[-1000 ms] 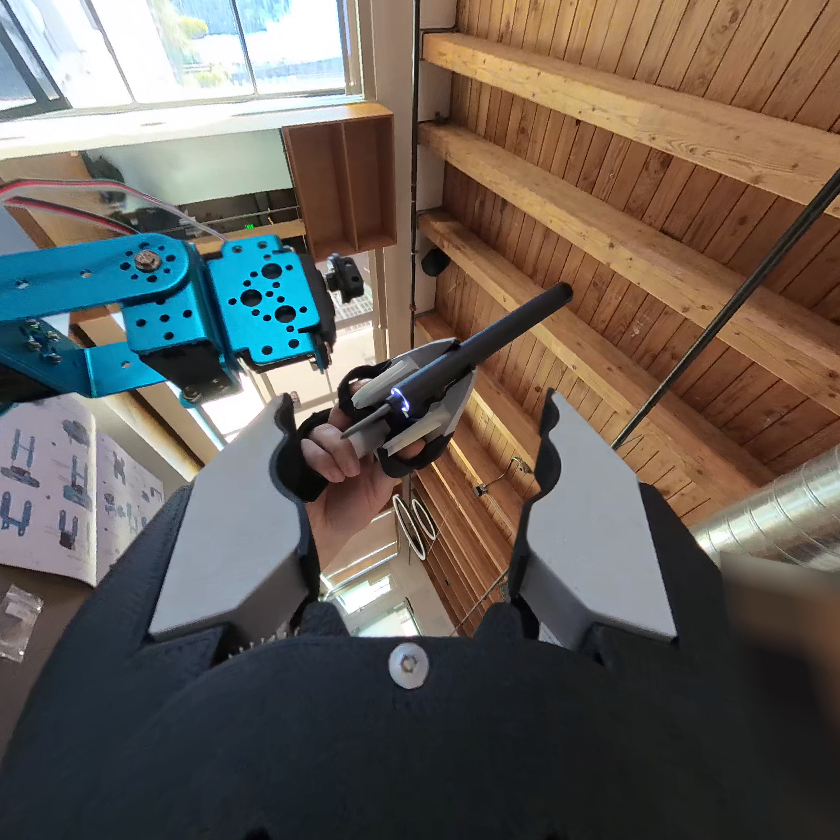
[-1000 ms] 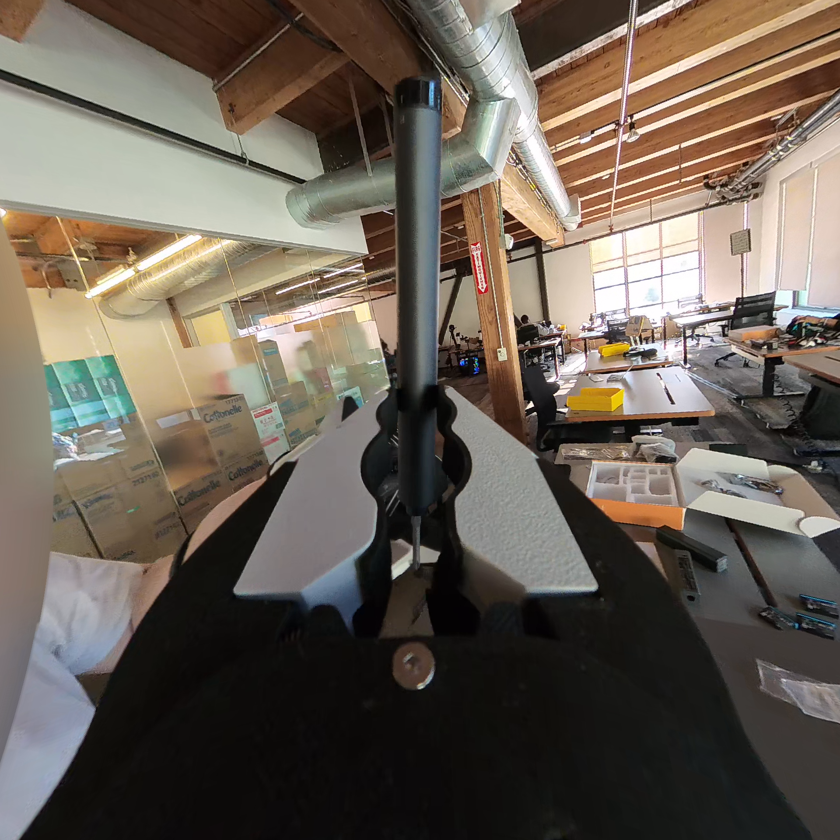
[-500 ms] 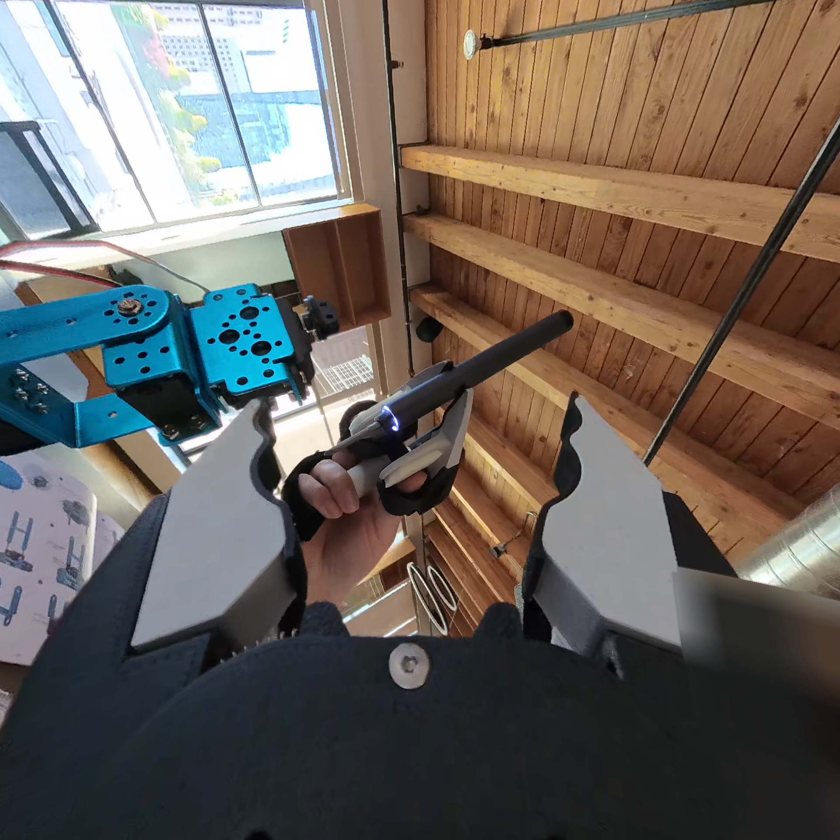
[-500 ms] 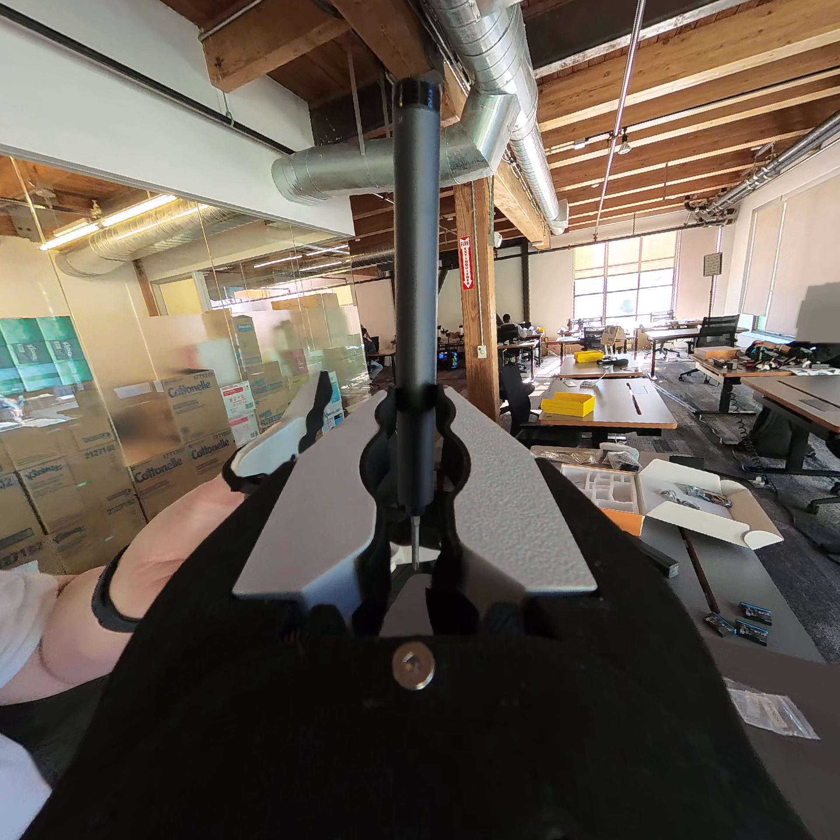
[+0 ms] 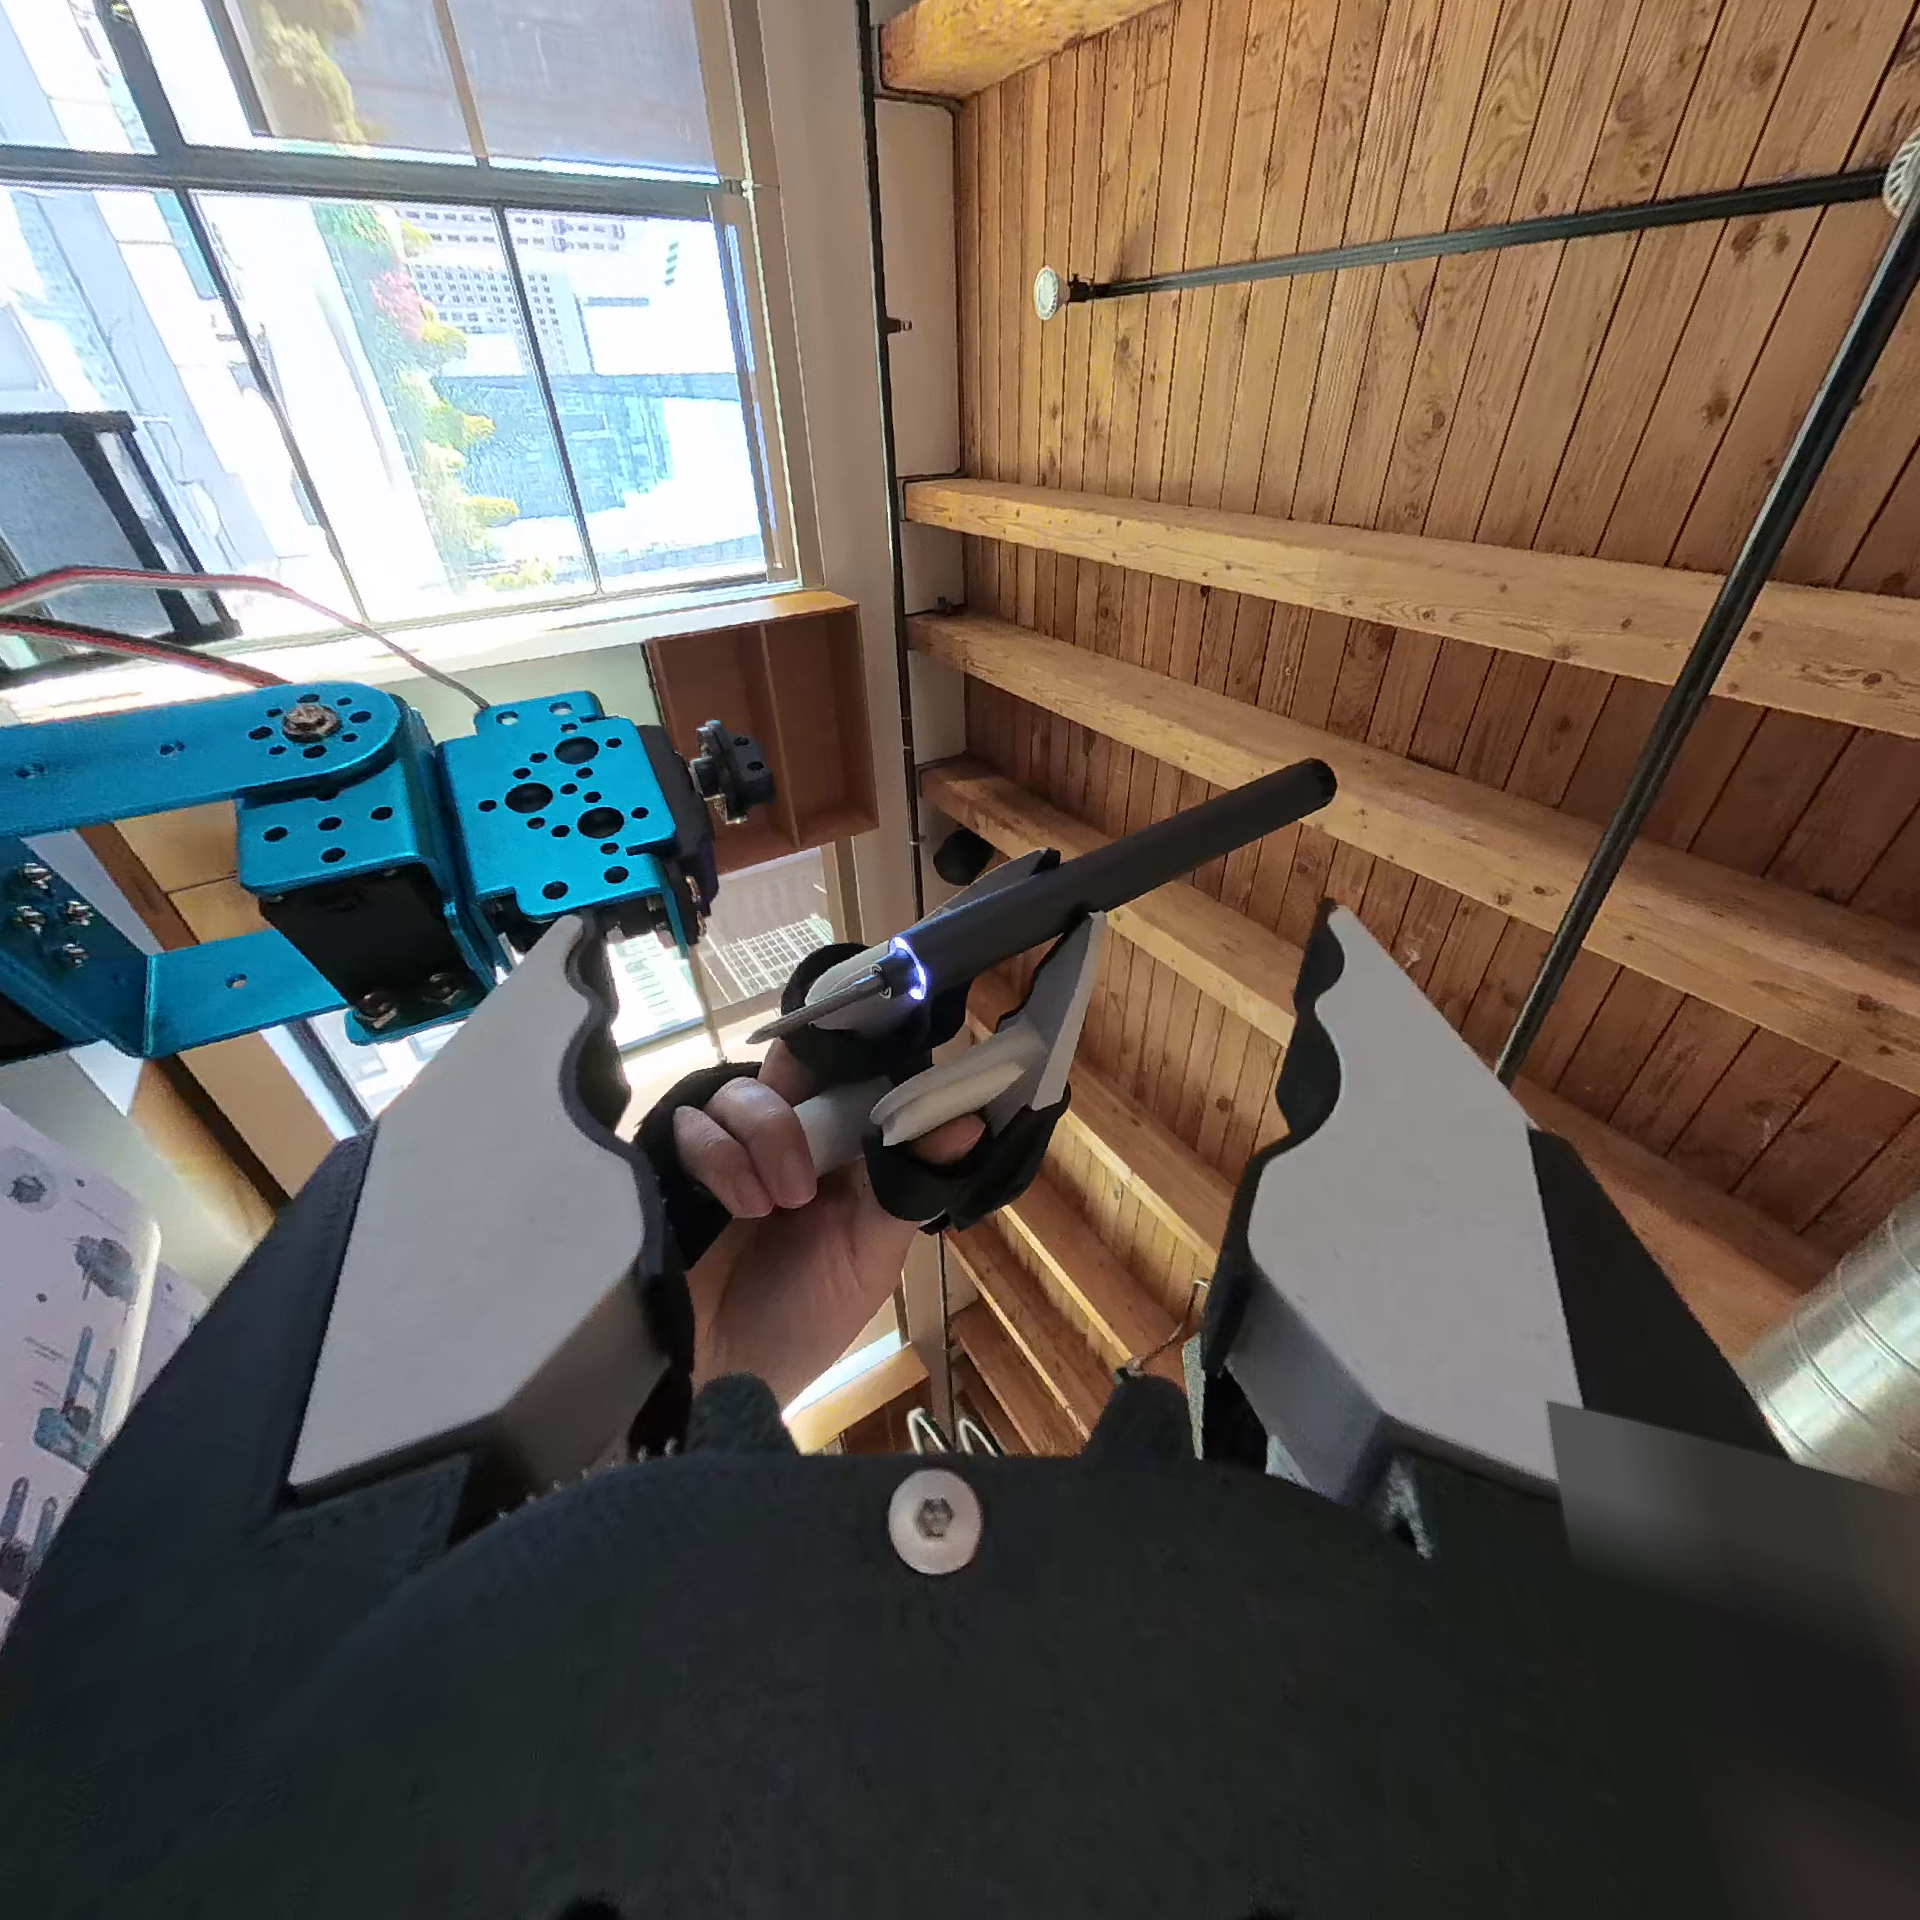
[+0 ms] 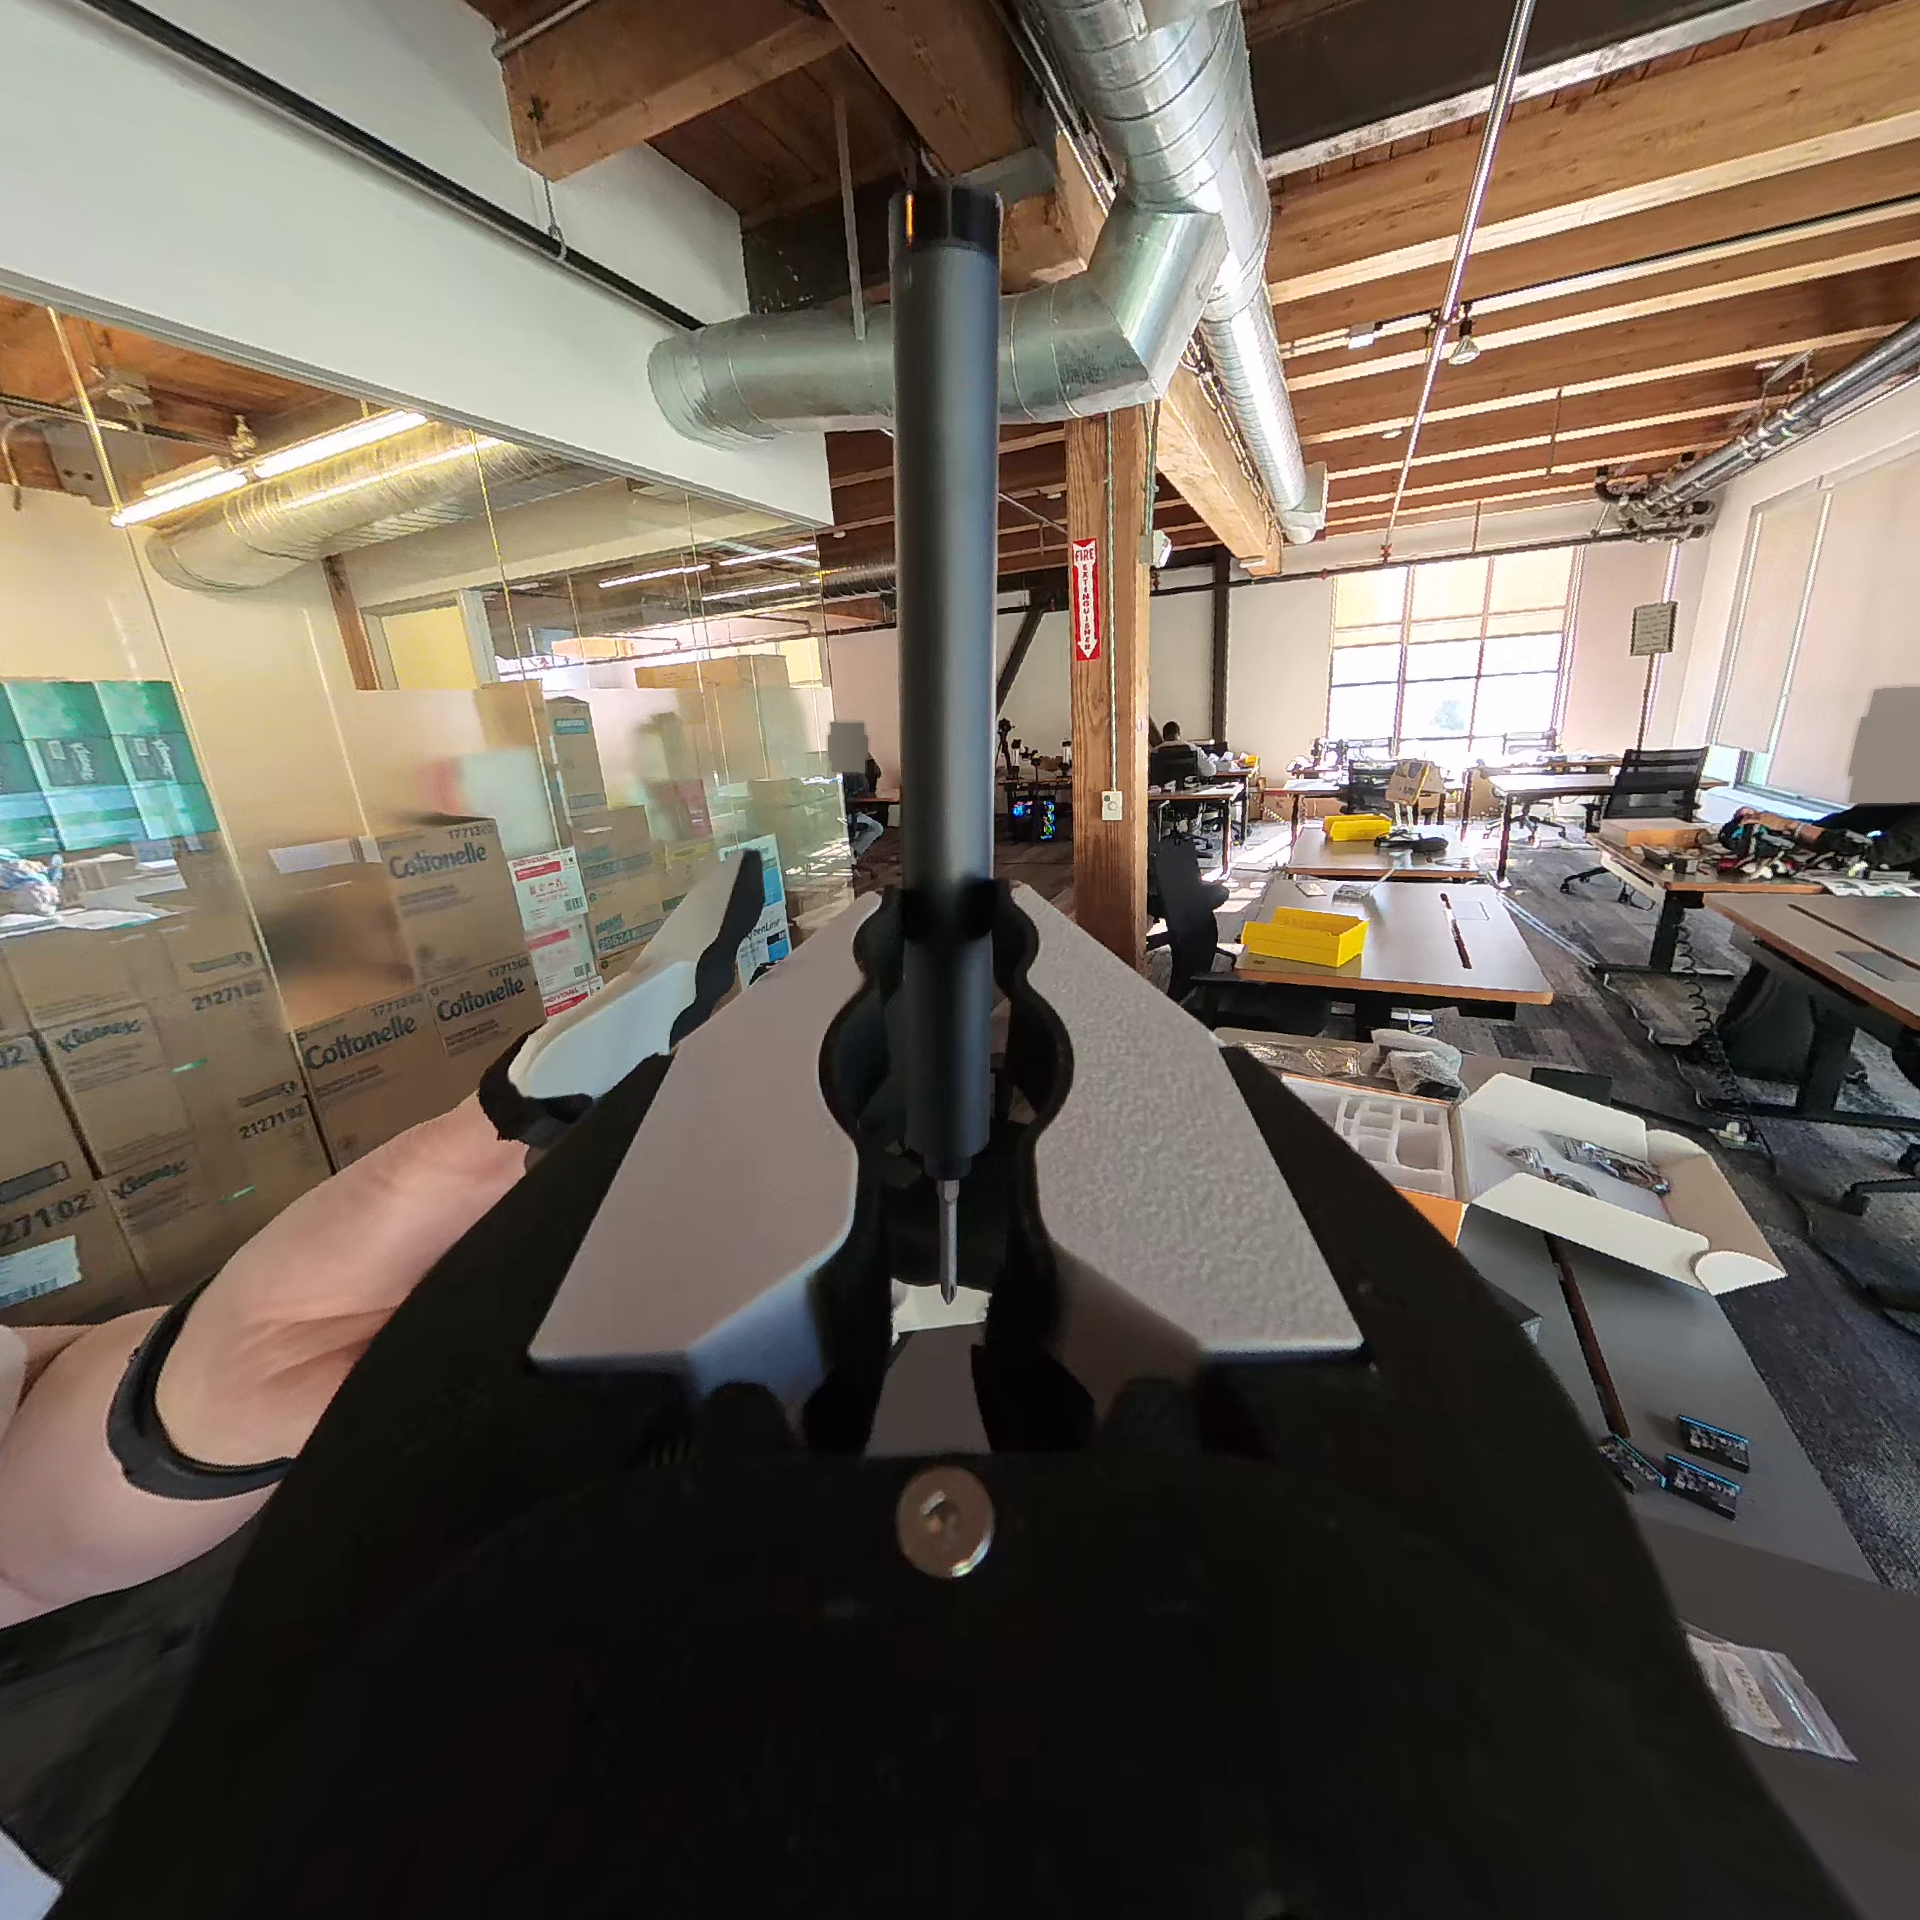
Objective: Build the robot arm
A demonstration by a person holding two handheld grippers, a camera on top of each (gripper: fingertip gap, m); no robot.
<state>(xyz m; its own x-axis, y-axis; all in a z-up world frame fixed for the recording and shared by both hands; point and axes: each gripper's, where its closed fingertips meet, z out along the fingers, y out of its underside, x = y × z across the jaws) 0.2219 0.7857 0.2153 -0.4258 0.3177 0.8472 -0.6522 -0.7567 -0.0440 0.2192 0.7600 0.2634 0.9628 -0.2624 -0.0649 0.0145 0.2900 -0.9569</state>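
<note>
My left gripper (image 5: 956, 935) is open and empty, pointing up toward a wooden ceiling. Just past its left finger stands a blue metal robot arm (image 5: 416, 862) with black servos. Between my fingers, farther off, a hand (image 5: 790, 1226) holds my right gripper (image 5: 997, 997), which is shut on a dark pen-shaped electric screwdriver (image 5: 1091, 883) with a lit ring at its bit end. In the right wrist view my right gripper (image 6: 945, 914) clamps the screwdriver (image 6: 940, 623) upright, bit toward the camera. One white finger of the left gripper (image 6: 665, 987) shows at the left.
A grey table holds an open white box with a foam insert (image 6: 1392, 1132), small blue-black parts (image 6: 1683, 1455) and a plastic bag (image 6: 1766, 1704). Yellow bins (image 6: 1304, 935) sit on desks behind. A wooden post (image 6: 1107, 675) and stacked cardboard boxes (image 6: 436, 904) stand beyond. A printed sheet (image 5: 73, 1351) lies left. My hands' fingertips stand some 6 cm from each other.
My left gripper has tilted farther up, so more window and ceiling show, and the blue arm sits lower left. The left gripper's finger has come into the right wrist view. The screwdriver stays clamped.
</note>
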